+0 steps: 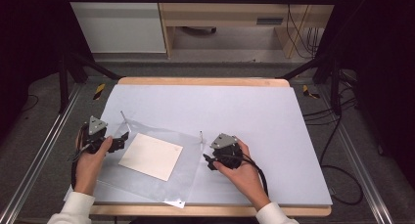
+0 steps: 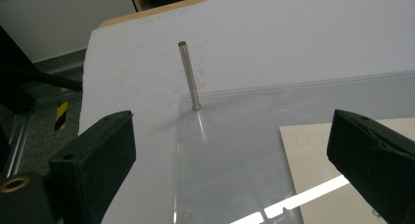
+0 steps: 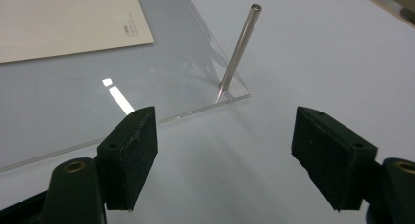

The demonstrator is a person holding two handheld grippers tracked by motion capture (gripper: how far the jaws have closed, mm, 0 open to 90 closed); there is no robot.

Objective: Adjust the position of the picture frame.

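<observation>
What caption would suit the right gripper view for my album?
Open tool facing a metal pin standing at the corner of a clear sheet with a cream card on it.

High view: fixed above the near edge, looking forward and down over the whole table (image 1: 303,136). Left gripper view: low, close, facing along its jaws to the metal pin (image 2: 189,75) just ahead. Right gripper view: equally low and close, facing another pin (image 3: 239,53). All share the clear sheet (image 1: 188,150) and card (image 1: 150,156).
</observation>
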